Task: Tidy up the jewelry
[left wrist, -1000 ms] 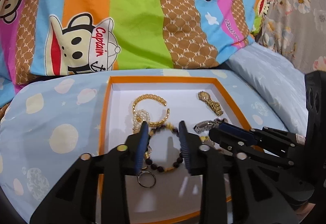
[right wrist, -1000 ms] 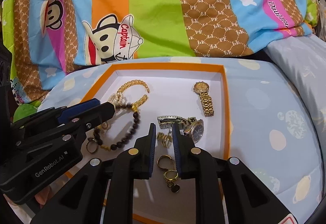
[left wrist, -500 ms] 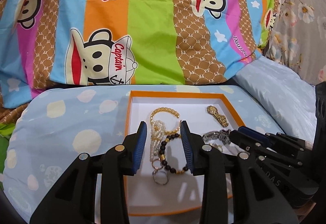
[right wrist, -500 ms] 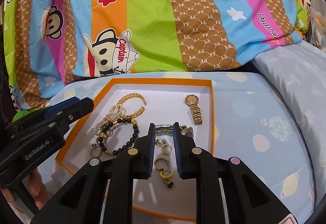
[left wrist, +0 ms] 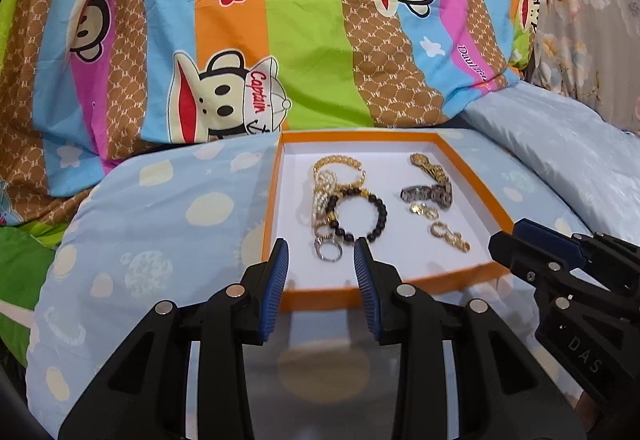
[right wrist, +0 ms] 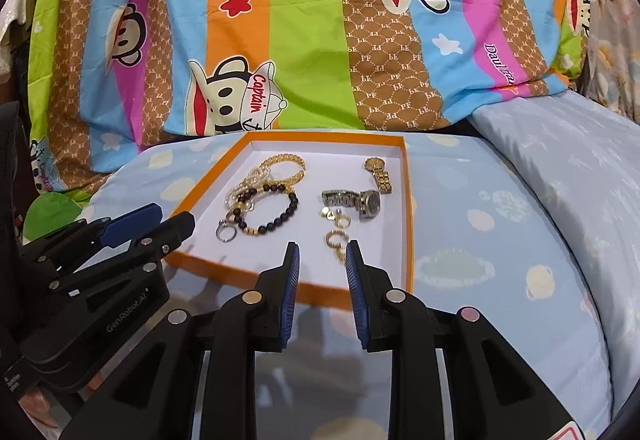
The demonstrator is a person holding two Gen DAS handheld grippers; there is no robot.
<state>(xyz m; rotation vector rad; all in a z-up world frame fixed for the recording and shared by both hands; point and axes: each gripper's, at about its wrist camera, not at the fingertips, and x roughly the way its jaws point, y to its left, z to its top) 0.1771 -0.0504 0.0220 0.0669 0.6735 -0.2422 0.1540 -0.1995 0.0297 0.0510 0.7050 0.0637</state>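
An orange-rimmed white tray lies on a blue pillow. In it lie a black bead bracelet, a gold chain bracelet, a pearl strand, a silver ring, a gold watch, a silver watch and gold earrings. My left gripper is open and empty at the tray's near edge. My right gripper is open and empty above the near edge, beside the earrings.
A striped cartoon-monkey quilt rises behind the tray. A pale blue pillow lies to the right. The blue planet-print pillow surrounds the tray. Each gripper shows at the other view's side, the right and the left.
Both grippers have pulled back toward me from over the jewelry to the tray's near edge. The right gripper's jaws have opened wider. The jewelry lies as before.
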